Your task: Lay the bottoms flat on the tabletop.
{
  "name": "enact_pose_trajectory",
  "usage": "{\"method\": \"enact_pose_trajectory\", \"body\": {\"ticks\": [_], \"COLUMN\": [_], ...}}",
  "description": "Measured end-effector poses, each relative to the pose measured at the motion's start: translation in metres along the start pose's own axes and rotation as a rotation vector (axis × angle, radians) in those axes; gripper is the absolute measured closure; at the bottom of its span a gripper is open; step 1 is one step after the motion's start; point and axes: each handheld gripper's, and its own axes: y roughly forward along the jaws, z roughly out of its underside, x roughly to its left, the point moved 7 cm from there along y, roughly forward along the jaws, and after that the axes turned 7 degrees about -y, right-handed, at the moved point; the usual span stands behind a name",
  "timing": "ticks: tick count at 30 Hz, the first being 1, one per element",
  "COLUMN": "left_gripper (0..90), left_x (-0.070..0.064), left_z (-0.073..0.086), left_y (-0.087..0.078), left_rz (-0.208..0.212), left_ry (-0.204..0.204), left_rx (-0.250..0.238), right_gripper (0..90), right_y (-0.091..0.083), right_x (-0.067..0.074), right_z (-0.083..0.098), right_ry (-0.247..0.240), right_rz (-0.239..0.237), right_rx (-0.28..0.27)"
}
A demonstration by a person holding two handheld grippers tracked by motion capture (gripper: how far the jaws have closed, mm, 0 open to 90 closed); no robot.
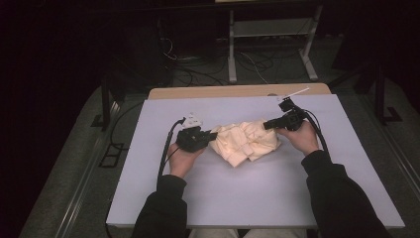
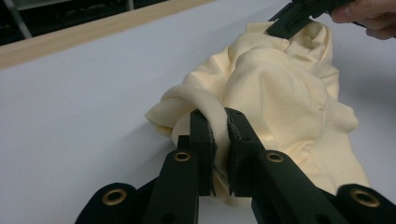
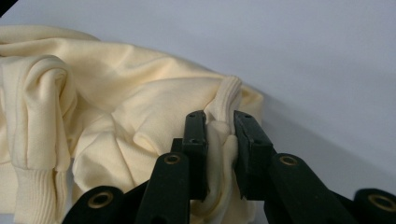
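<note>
1. The fingers (image 2: 203, 140) of the left gripper (image 2: 218, 140) are pinched on a rolled fold of the cream garment (image 2: 280, 88); cloth is seen pressed between the two black pads in the left gripper view.
2. The fingers (image 3: 252, 140) of the right gripper (image 3: 219, 140) are clamped on a ribbed edge of the same garment, with the ribbing standing up between the pads in the right gripper view.
3. In the high view, the left gripper (image 1: 212, 136) is found at the garment's left end, and the right gripper (image 1: 267, 125) at its upper right end.
4. Each gripper is held by a hand; the left hand (image 1: 182, 157) and the right hand (image 1: 303, 136) come in from the near edge, in dark sleeves.
5. The cream garment (image 1: 246, 141) is found crumpled in a heap near the middle of the table (image 1: 247, 193), between the two grippers and resting on the pale surface.
6. A ribbed cuff (image 3: 32, 196) is noted at the lower left of the right gripper view.
7. A wooden strip (image 1: 208, 92) is seen along the table's far edge.
8. Beyond it, a dark floor with loose cables (image 1: 198, 74) and a metal frame (image 1: 270, 29) is observed.
</note>
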Motion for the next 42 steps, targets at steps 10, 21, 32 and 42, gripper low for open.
{"method": "enact_pose_trajectory", "body": {"ticks": [10,21,32,42], "left_gripper": [81.9,82.0,82.0,82.1], "left_x": [0.012,0.01,0.008,0.014], "left_z": [-0.02,-0.047,-0.068,-0.049], "left_y": [-0.018,-0.048,-0.078,-0.062], "left_rz": [-0.047,-0.042,-0.06,-0.086], "left_ry": [0.005,0.003,0.026,-0.003], "left_rx": [-0.094,-0.218,-0.301,-0.227], "right_gripper": [75.2,75.3,75.2,75.2], "right_y": [-0.042,-0.084,-0.104,-0.067], "right_x": [-0.004,0.009,0.028,0.035], "right_z": [-0.045,-0.084,-0.095,-0.046], "right_ry": [-0.068,-0.141,-0.18,-0.149], "right_rz": [0.132,0.181,0.158,0.098], "right_rx": [-0.113,-0.184,-0.23,-0.146]}}
